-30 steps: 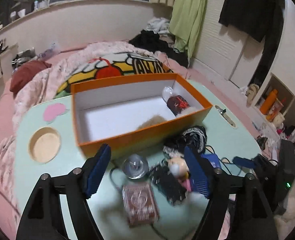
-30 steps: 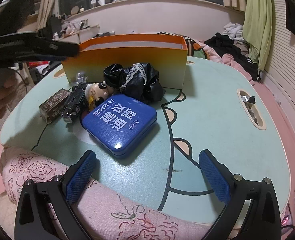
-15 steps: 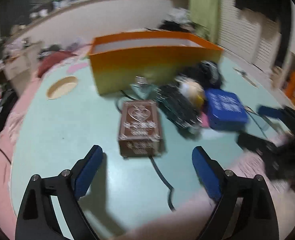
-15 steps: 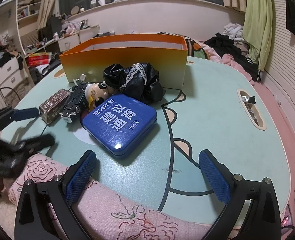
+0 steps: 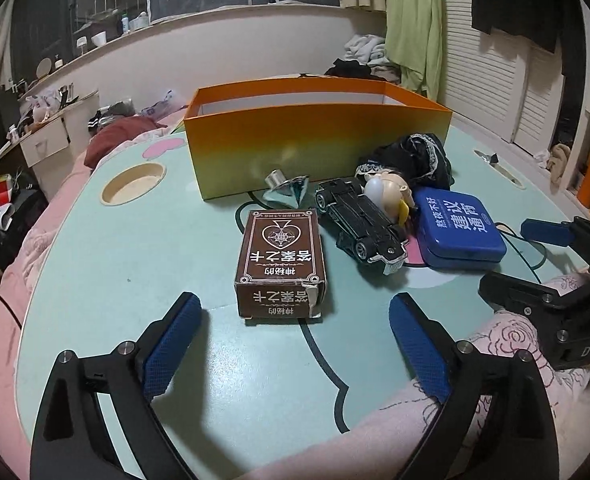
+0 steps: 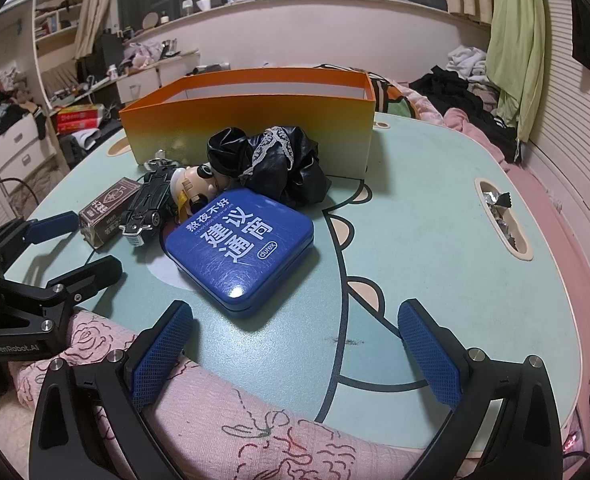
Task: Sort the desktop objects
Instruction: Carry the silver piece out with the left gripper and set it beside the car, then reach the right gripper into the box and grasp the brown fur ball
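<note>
A: What is the left gripper (image 5: 293,330) doing at this moment?

B: It is hanging low over the mint-green table (image 5: 135,248), and its jaws have just been opening. They are standing wide apart now and are holding nothing. The brown card box (image 5: 281,262) is lying flat on the table just in front of the blue pads, not between them.

A: And the right gripper (image 6: 295,344)?

B: It is also standing wide open and gripping nothing. It is waiting over the near edge of the table, above a pink quilt (image 6: 215,412). The blue tin (image 6: 239,248) is lying just ahead of its left pad.

A: Where are the other things lying?

B: The black toy car (image 5: 361,220) is lying on its roof, with the wheels up, between the card box and the blue tin. A small doll head (image 5: 387,194) is leaning against the car and is touching the tin. A black cloth with lace (image 5: 411,158) is sitting behind them, against the orange box (image 5: 315,140). A small shiny spinning top (image 5: 289,186) is resting on its side near the front wall of that box.

A: Is something inside the orange box?

B: I cannot tell; from this low angle only the walls are showing.
</note>
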